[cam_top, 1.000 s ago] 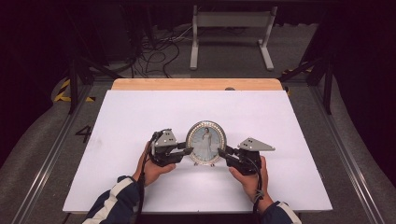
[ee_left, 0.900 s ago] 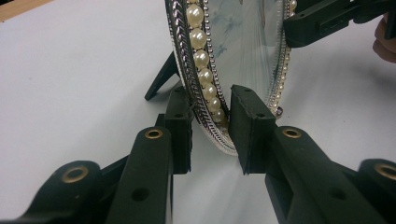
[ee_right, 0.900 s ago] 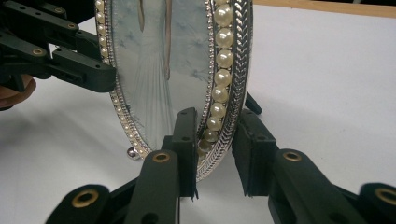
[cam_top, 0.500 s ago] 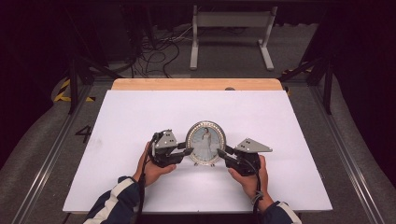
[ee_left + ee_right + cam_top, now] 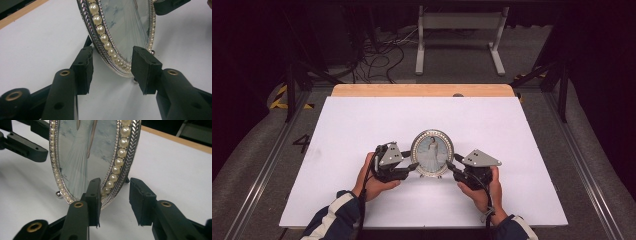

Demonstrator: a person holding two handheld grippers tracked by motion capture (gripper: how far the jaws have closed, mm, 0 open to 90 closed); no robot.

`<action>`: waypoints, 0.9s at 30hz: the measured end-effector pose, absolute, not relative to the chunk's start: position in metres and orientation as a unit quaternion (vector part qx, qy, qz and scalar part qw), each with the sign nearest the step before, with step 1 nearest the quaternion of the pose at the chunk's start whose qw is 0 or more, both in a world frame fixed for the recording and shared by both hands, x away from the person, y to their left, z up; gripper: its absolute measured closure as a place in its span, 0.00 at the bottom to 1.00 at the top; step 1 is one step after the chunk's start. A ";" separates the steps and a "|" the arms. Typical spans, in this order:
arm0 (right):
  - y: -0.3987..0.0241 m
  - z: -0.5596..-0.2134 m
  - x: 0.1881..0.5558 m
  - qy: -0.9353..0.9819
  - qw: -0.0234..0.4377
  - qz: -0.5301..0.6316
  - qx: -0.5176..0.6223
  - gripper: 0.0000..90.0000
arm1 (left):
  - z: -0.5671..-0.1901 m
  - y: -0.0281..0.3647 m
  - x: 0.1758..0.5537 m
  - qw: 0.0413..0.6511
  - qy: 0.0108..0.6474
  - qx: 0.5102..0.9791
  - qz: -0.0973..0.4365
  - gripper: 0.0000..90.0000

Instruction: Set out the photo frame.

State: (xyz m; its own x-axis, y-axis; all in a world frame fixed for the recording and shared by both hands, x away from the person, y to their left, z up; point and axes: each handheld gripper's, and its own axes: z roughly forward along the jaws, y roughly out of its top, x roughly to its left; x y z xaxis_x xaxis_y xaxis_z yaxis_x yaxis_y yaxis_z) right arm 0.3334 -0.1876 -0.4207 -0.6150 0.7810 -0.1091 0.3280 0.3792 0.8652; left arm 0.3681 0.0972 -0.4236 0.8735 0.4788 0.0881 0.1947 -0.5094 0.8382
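With the oval photo frame (image 5: 432, 153) standing upright mid-bench between your left gripper (image 5: 411, 166) and right gripper (image 5: 451, 166), whose jaws have just been opening and straddle its rim unpressed, regrip this fragile, slippery frame only by the metal rim.

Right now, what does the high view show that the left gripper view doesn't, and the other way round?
High view: the whole white table, both hands, and the oval photo frame standing upright between the left gripper and right gripper.

Left gripper view: up close, the frame's pearl rim sits between its pads, which have just been opening and stand clear of it.

Both: frame, table, both grippers.
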 end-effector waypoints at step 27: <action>-0.190 -0.418 0.335 0.788 0.261 0.435 0.348 0.78 | -0.424 0.096 0.362 0.442 0.193 0.862 0.156 0.74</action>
